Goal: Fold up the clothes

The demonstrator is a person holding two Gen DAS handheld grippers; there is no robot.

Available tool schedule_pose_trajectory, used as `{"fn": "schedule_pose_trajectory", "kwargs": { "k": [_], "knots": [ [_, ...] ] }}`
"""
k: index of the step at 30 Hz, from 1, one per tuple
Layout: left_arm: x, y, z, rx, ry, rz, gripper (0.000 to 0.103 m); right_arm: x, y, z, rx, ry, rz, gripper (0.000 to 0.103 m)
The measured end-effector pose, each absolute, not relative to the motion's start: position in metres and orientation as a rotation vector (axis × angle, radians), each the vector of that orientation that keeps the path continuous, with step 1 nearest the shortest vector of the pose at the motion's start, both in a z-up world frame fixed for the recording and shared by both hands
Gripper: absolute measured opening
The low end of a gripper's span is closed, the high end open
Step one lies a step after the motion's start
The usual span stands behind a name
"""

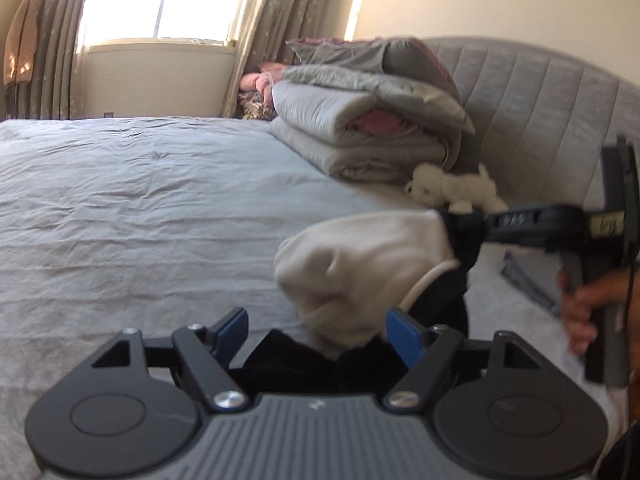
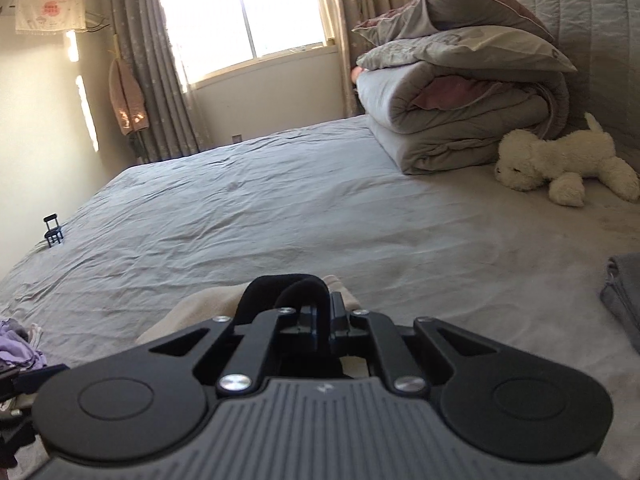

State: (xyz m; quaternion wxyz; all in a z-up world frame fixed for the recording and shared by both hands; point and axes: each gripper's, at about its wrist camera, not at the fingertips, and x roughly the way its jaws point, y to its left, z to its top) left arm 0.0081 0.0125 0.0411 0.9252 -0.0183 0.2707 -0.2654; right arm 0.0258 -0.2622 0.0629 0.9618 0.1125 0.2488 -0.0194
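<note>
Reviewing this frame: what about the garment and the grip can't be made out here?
- Garment type: bunched and motion-blurred, left wrist view.
- Its black lower part: hidden behind the left gripper.
- Right gripper hold: jaws shut on black fabric; the gripper body hides the rest.

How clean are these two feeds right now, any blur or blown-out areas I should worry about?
Left wrist view: the window is blown out, and the right gripper and cream-and-black garment are motion-smeared. Right wrist view: the window again glares white, the bed sheet reads sharp, and fisheye bends the edges.
</note>
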Motion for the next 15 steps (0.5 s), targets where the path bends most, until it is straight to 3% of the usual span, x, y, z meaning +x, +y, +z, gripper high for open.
{"fn": "schedule_pose_trajectory", "kwargs": {
  "k": [15],
  "knots": [
    [0.048,-0.022,-0.001,0.018,0.694,-0.476,0.075,0.027,-0.333,0.033,0.258,0.626,-0.309,0.006]
  ]
}}
